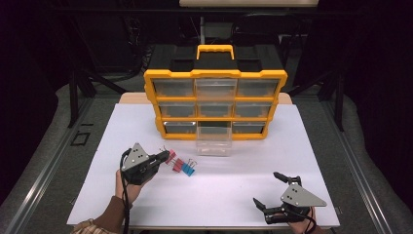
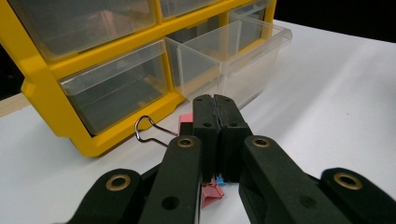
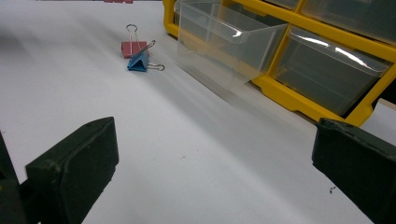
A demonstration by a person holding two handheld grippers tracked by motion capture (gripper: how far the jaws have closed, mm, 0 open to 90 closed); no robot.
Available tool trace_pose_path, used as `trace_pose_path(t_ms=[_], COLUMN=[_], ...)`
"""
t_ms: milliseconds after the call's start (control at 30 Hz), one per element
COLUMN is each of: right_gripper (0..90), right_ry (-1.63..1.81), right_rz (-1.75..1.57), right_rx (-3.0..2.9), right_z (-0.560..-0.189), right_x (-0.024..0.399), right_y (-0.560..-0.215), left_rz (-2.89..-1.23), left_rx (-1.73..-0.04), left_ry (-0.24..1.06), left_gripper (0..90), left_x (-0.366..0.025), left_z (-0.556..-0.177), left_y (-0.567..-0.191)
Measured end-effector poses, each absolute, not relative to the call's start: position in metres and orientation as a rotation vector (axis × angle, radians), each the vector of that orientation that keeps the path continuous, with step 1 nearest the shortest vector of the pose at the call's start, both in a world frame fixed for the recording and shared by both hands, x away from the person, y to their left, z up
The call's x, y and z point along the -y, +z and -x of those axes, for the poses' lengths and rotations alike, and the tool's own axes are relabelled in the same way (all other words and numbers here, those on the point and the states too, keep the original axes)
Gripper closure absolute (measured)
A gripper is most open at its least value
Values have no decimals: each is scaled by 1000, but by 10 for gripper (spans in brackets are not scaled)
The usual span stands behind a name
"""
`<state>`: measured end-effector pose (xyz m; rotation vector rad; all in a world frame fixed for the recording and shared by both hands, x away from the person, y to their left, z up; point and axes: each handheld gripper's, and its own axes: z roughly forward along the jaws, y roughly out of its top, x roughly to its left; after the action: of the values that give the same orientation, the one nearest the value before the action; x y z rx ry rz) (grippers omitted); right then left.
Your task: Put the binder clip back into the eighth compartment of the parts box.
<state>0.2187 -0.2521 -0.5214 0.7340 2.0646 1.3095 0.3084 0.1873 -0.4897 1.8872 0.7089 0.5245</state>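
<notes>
White board (image 1: 234,190) covers the table under a dark room, and a yellow organizer (image 1: 215,104) with clear drawers stands upright near its far edge. One clear drawer (image 1: 214,138) in the bottom row, middle column, is pulled out toward the person and looks empty, so it is probably the place where the clips should go. Three binder clips lie close together on the board, in front of the organizer and a little to the left of the open drawer: a pink clip (image 1: 171,157) nearest the left gripper, then another pink one (image 1: 179,164), and a blue clip (image 1: 188,168). The left gripper (image 1: 164,157) is at the pink clip, and its jaws are fully closed; in the left gripper view the pads (image 2: 206,122) meet with the pink body under them and the wire handle (image 2: 150,131) sticking out to the side, but I cannot tell if something thin is pinched between them. The right gripper (image 1: 270,190) rests near the board's near right corner, well apart from the clips, with its jaws wide open and nothing between them. I judge the work is at its beginning: the drawer is already open, no clip is inside it, and all three clips are left to move, and then the drawer should be pushed back.
</notes>
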Motion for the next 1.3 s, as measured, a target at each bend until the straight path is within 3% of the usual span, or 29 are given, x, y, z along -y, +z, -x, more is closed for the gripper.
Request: trace_pose_path(t_ms=[1300], right_gripper=[2], right_ry=[1307], right_rz=[-732], right_rx=[-2067], right_z=[-219], right_x=[252], right_y=[-522], left_rz=[-1835], left_rx=[-664], left_ry=[584], left_gripper=[885], left_x=[-172], left_z=[-330], left_y=[-460])
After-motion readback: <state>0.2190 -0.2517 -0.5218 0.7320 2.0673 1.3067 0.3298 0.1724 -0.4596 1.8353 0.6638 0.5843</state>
